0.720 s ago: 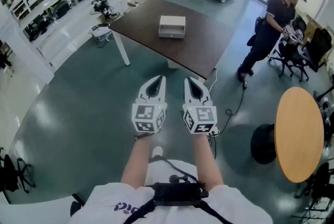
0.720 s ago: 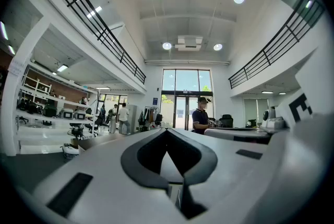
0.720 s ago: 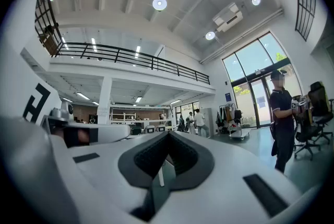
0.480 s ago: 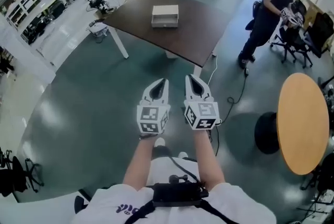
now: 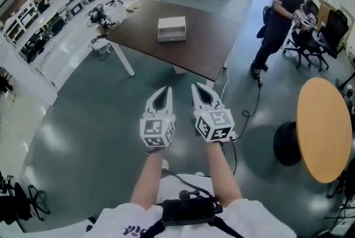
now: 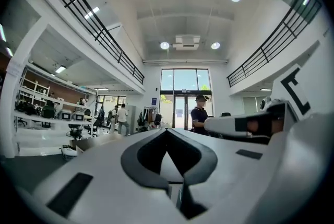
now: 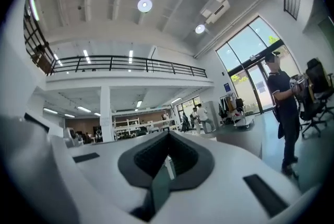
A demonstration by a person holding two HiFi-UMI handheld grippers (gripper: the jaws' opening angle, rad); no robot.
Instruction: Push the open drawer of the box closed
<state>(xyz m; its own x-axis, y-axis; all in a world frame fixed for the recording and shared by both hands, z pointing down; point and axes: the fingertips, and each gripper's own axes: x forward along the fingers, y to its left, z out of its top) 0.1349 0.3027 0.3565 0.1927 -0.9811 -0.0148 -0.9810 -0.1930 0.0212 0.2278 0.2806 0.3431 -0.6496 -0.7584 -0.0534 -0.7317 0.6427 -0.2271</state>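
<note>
A small white box [image 5: 172, 28] with its drawer pulled out a little toward me sits on a dark brown table [image 5: 205, 48] far ahead in the head view. My left gripper [image 5: 161, 98] and right gripper [image 5: 198, 94] are held side by side in front of my chest, well short of the table, over the grey floor. Both are shut with nothing between the jaws. In the left gripper view and the right gripper view the jaws [image 6: 168, 186] [image 7: 166, 165] point up toward the ceiling and hall; the box does not show there.
A person in dark clothes [image 5: 280, 15] stands at the right by office chairs [image 5: 319, 37]. A round wooden table [image 5: 324, 128] is at my right, with a cable [image 5: 244, 115] on the floor. Shelves and benches [image 5: 50, 15] line the left.
The head view has shifted as I step forward: the table and box sit slightly lower and closer. Both grippers stay together, shut, raised a little.
</note>
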